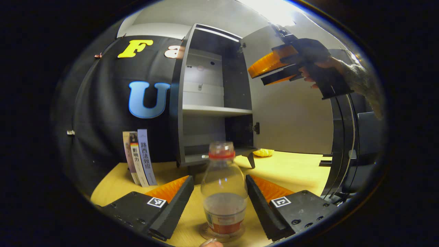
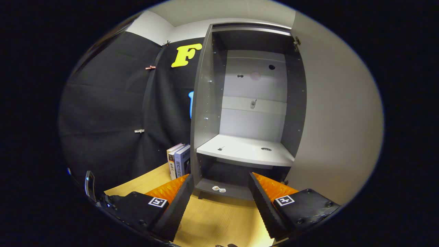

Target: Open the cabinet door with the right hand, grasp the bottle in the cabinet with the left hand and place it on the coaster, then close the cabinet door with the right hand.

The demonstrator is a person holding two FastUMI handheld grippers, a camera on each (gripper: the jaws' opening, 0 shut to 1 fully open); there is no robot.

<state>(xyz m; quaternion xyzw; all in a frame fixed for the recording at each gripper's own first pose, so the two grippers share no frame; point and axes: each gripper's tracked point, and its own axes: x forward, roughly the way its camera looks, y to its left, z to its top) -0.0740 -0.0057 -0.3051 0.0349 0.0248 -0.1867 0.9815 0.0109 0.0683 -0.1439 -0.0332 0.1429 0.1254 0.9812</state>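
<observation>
In the left gripper view, the left gripper point(image 1: 219, 202) was spread wide, its 2 fingers standing either side of a clear plastic bottle point(image 1: 223, 192) with a gap on each side, so neither finger pressed on it. The bottle stood upright on a round coaster point(image 1: 205, 234) on the wooden table point(image 1: 295, 171), with a red cap band, a red label and a little liquid in the bottom. Behind it stood the dark cabinet point(image 1: 212, 99) with its pale door point(image 1: 291, 116) swung open to the right; its shelf point(image 1: 216, 109) was bare. 2 or 3 books point(image 1: 140, 157) leaned against the black cloth wall left of the cabinet, and a small yellow object point(image 1: 263, 152) lay on the table beyond the cabinet foot. Higher up, near the open door, a hand point(image 1: 319, 68) held the right gripper point(image 1: 264, 73). The right gripper view looked straight into the cabinet point(image 2: 253, 103): the right gripper point(image 2: 219, 202) was spread and held nothing, with the open door point(image 2: 336, 113) close on its right, the books point(image 2: 180, 159) at the left and 2 small stickers point(image 2: 218, 188) on the cabinet floor.
</observation>
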